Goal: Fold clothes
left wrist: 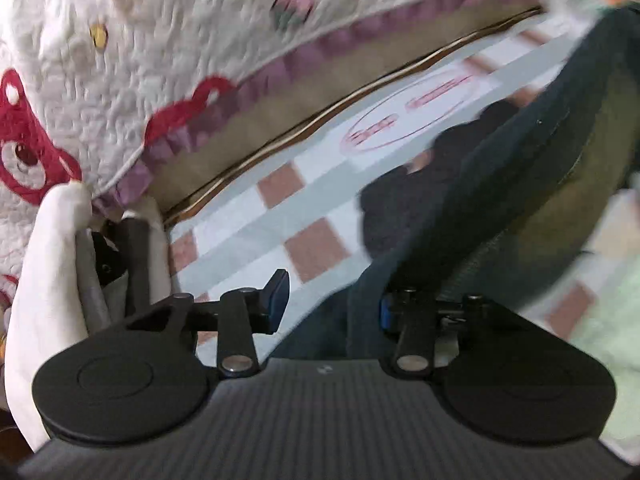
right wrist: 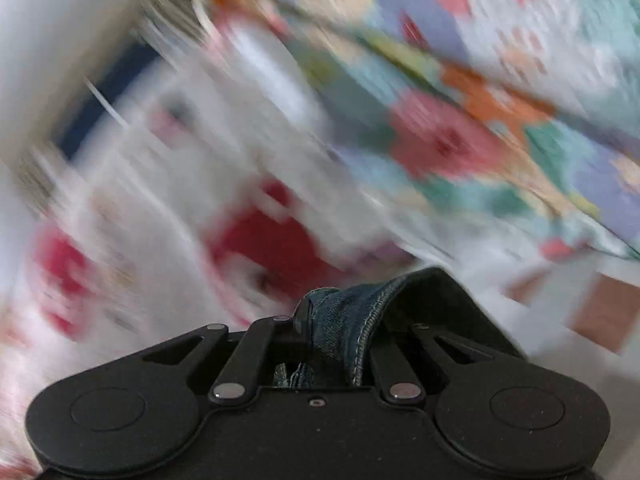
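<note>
Denim jeans (right wrist: 352, 320) sit clamped in the right gripper (right wrist: 340, 332), background blurred. Only the left view shows the left gripper (left wrist: 332, 300), jaws parted, jeans draping its right finger above a checked sheet (left wrist: 280, 208).

light: even, soft | blur: heavy R view, mild L | fisheye edges bent

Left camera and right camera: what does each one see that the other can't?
Only the left camera shows the open left gripper and the checked sheet with its red oval logo. Only the right camera shows the right gripper shut on the jeans, and a blurry flowery cloth. Both show the jeans and a white quilt with red pictures.
</note>
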### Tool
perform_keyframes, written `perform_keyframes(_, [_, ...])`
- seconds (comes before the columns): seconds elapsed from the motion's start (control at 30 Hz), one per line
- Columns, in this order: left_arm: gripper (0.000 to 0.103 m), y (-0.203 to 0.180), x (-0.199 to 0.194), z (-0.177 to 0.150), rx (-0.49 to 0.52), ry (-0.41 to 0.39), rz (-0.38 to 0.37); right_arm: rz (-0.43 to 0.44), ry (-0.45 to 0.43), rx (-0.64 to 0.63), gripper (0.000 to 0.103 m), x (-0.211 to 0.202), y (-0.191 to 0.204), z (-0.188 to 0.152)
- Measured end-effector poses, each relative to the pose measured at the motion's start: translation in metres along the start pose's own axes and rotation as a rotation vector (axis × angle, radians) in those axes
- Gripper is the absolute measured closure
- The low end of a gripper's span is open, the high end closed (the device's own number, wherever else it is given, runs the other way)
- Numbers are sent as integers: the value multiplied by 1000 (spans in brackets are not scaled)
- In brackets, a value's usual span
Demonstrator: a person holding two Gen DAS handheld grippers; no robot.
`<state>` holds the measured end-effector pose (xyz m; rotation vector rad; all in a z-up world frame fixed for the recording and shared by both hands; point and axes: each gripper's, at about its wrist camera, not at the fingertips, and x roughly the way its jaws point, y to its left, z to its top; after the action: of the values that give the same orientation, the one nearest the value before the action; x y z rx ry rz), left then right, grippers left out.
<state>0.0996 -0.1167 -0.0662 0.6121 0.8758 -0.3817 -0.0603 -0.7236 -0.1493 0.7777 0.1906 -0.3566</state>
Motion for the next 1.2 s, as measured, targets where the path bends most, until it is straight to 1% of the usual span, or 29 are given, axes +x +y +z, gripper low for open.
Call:
perform_keyframes(0.03, [60, -4, 13, 3, -6, 2, 4, -58, 27, -44, 97, 11, -4, -12])
perform_keyframes(0.1, [60, -12, 28, 1, -18, -16, 16, -108, 78, -24, 97, 21, -16, -19])
perform_keyframes(0.13, [60, -15, 29, -4, -20, -30, 19, -104, 92, 11, 97, 21, -24, -15])
perform_keyframes(0.2, [60, -17, 23, -16, -17, -80, 25, -94, 85, 26, 97, 19, -30, -10])
perform_keyframes(0.23, [59, -14, 18, -21, -25, -116, 20, -103, 91, 2, 97, 20, -29, -9])
perform_keyframes(0.27, [56, -11, 12, -27, -33, -152, 15, -113, 96, -21, 97, 22, -27, -8])
perform_keyframes(0.3, [48, -8, 8, -32, -46, -179, 13, -126, 93, -64, 97, 22, -22, -10])
perform_keyframes(0.33, [44, -5, 6, -38, -70, -179, 9, -138, 89, -107, 97, 23, -16, -11])
perform_keyframes(0.37, [40, -3, 6, -46, -99, -157, -5, -129, 77, -99, 97, 22, -17, -11])
perform_keyframes(0.47, [40, 4, 5, -69, -188, -92, -45, -102, 56, -64, 97, 20, -20, -6])
perform_keyframes(0.53, [40, 6, 5, -85, -241, -53, -67, -116, 63, -75, 97, 24, -22, -5])
perform_keyframes(0.6, [40, 1, 3, -103, -270, -31, -66, -124, 72, -80, 97, 28, -22, -5])
perform_keyframes(0.73, [40, -10, 0, -138, -328, 14, -65, -150, 69, -143, 97, 33, -13, -8])
perform_keyframes(0.8, [40, -15, -1, -156, -357, 36, -65, -162, 70, -151, 97, 33, -13, -9])
perform_keyframes(0.83, [40, -16, -1, -165, -384, 39, -67, -164, 69, -151, 97, 32, -14, -9])
perform_keyframes(0.87, [40, -16, 1, -172, -433, 28, -72, -163, 68, -150, 97, 32, -14, -9])
perform_keyframes(0.93, [40, -15, 3, -176, -489, 20, -82, -162, 67, -149, 97, 31, -15, -8])
perform_keyframes(0.97, [44, -16, 4, -176, -508, 18, -89, -163, 67, -148, 97, 30, -15, -9])
perform_keyframes(1.0, [52, -16, 5, -177, -526, 15, -95, -164, 67, -144, 97, 31, -15, -9])
perform_keyframes(1.03, [57, -17, 6, -177, -545, 13, -102, -164, 67, -141, 97, 31, -15, -10])
perform_keyframes(1.07, [64, -18, 7, -177, -559, 16, -110, -165, 68, -138, 97, 32, -16, -11])
perform_keyframes(1.13, [76, -24, 13, -172, -546, 21, -105, -167, 68, -131, 97, 33, -16, -13])
perform_keyframes(1.17, [88, -28, 12, -169, -534, 14, -92, -170, 71, -131, 97, 34, -16, -14])
perform_keyframes(1.2, [95, -29, 8, -168, -526, -2, -69, -171, 67, -138, 97, 32, -15, -15])
